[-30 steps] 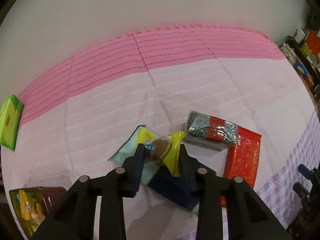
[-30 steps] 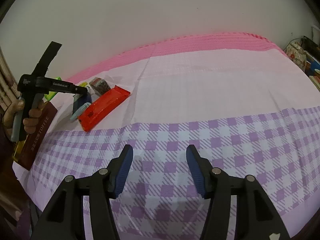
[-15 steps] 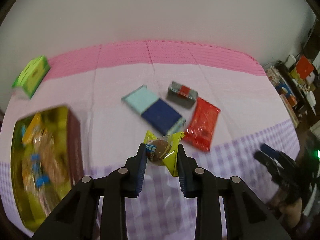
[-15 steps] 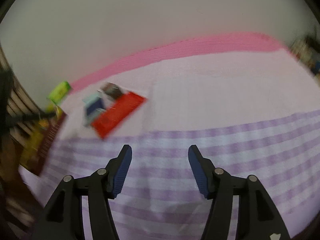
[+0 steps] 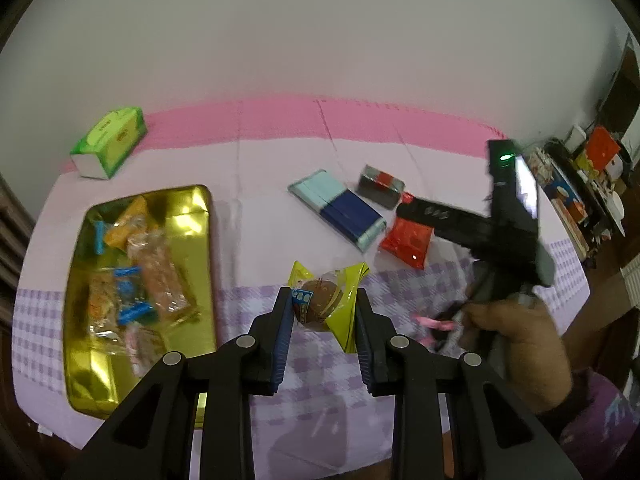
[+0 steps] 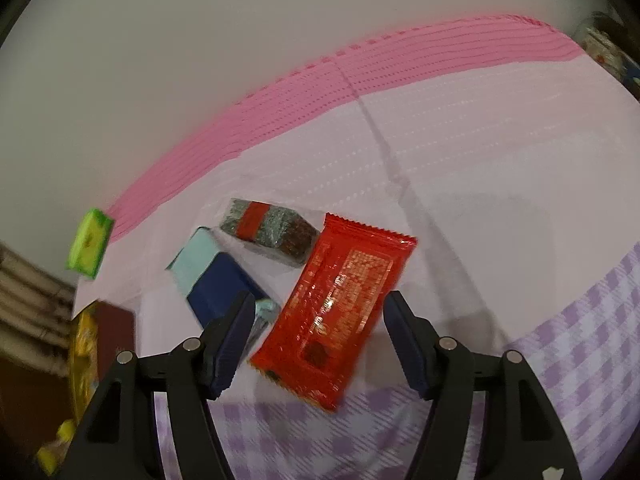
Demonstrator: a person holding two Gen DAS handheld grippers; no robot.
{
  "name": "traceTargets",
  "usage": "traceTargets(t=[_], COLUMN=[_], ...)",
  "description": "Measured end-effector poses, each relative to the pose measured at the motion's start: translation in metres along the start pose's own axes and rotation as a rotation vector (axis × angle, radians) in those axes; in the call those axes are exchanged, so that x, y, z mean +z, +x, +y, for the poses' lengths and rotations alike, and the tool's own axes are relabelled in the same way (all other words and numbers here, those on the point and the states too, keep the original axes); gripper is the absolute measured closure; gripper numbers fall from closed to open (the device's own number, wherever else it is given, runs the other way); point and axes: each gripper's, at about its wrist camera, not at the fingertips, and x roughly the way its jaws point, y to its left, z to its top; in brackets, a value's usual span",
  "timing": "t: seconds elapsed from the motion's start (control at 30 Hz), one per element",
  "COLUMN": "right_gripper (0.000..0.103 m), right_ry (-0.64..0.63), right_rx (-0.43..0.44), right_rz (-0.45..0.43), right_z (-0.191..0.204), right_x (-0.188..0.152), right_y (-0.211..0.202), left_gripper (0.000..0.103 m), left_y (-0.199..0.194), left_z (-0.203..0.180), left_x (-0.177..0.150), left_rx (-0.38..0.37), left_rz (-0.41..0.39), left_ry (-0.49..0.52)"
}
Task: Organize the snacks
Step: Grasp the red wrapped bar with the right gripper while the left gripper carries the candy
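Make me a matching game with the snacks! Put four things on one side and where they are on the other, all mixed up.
Things:
1. yellow-wrapped cake
2. red packet
3. green box
4. gold tray

Places:
A. near the pink stripe
B. between the open right gripper's fingers, on the cloth
C. holding several snacks
D. pinched in the left gripper

Pairs: 1-D, 2-B, 3-A, 4-C

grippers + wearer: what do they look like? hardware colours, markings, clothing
Both the left gripper and right gripper have black angular arms with silver round pivot bolts and ribbed dark-blue pads. The right gripper's body shows a green indicator light. The person's right sleeve is purple.
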Motion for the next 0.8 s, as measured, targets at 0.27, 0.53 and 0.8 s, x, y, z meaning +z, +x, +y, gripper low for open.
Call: traceTargets(t=[0.27,0.53,0.8], right_gripper=[0.04,0.06,0.059], right_ry=[-0.099,-0.34,-0.42], right_rx=[-0.159,-0.088,-0.06], right_rz=[-0.029,0.047,0.059], right_z=[0.022,-0.003,-0.042], right_x=[-0.003,-0.019,-0.039], right_y=[0.021,0.002,-0.027], left_gripper=[0.073,0.073,0.073], left_y=[-0.005,-0.012,-0.024], left_z=[0.016,0.026,0.027], left_x=[-0.004,-0.001,-0.003], left_rx=[-0.013,-0.01,0.032], left_rz=[-0.007,-0.017,-0.042], left_ry=[-0.028,-0.061,-0.076])
